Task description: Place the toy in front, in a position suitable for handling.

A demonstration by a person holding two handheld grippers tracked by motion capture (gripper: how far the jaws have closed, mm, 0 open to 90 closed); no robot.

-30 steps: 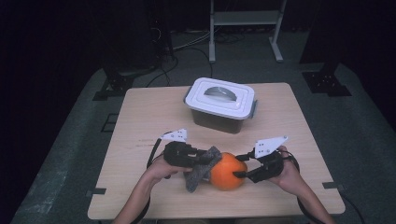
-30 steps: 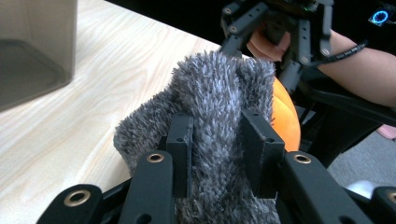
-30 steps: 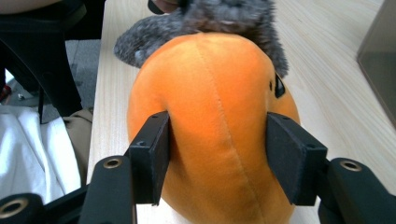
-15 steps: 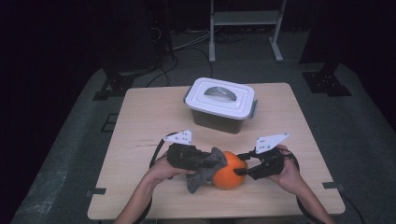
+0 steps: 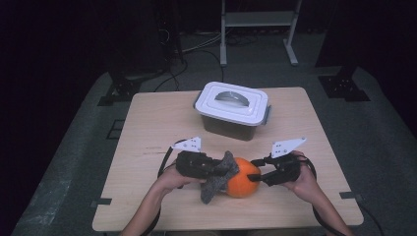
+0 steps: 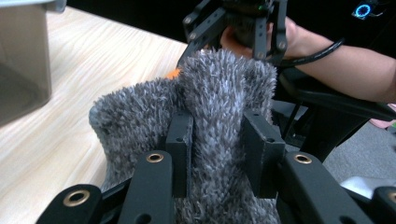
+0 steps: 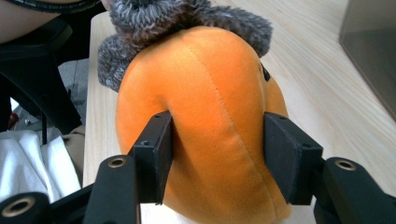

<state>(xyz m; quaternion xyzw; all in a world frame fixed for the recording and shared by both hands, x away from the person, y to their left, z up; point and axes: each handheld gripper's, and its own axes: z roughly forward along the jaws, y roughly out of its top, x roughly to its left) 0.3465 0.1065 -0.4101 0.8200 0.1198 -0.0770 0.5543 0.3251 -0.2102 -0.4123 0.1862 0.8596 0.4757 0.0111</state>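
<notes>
Orange plush ball (image 5: 242,177), soft and stitched with a seam, lies on the pale wooden table (image 5: 147,128), on the person's side of the white lidded plastic box (image 5: 232,109) and apart from it. A grey shaggy knitted cloth (image 5: 219,176) drapes over the ball's side away from the right gripper (image 5: 257,170), its lower end hanging down to the tabletop. That gripper meets the ball from the right, jaws about halfway apart, both black pads (image 7: 154,154) pressed into the orange fabric so that it dents between them. The left gripper (image 5: 220,169) comes in from the opposite side, its jaws nearly closed and pinching a thick fold of the grey cloth between its pads (image 6: 180,151). The two grippers face each other across the ball, in front of the box.
</notes>
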